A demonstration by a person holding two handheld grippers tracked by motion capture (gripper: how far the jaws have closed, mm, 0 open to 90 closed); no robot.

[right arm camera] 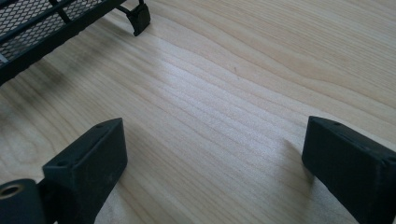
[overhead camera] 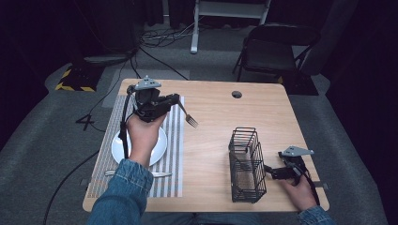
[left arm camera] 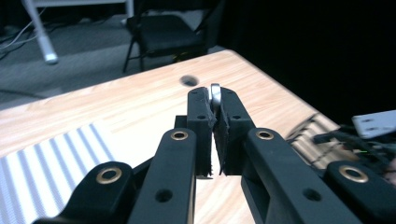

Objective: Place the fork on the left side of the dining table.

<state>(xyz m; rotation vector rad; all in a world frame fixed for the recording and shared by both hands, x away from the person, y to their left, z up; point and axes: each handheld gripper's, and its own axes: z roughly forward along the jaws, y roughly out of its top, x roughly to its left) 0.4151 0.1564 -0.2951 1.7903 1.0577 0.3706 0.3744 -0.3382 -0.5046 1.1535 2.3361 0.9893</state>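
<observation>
A light wooden table [overhead camera: 211, 140] with a round cable hole [overhead camera: 237, 94] stands on grey carpet in a dark room; one black folding chair [overhead camera: 272, 49] and a white desk frame [overhead camera: 225, 14] stand behind it. A striped placemat [overhead camera: 173, 140] lies on the table's left side with one white plate [overhead camera: 159, 145] on it and one piece of cutlery [overhead camera: 159, 174] near the front edge. The left gripper [overhead camera: 176, 101] is raised over the mat's far end, its jaws closed tight on the handle of one fork [overhead camera: 188, 117], whose prongs hang down to the right over the bare wood. The right gripper [overhead camera: 272, 172] rests low just beside one black wire basket [overhead camera: 246, 164], its jaws spread wide with only the tabletop between them
</observation>
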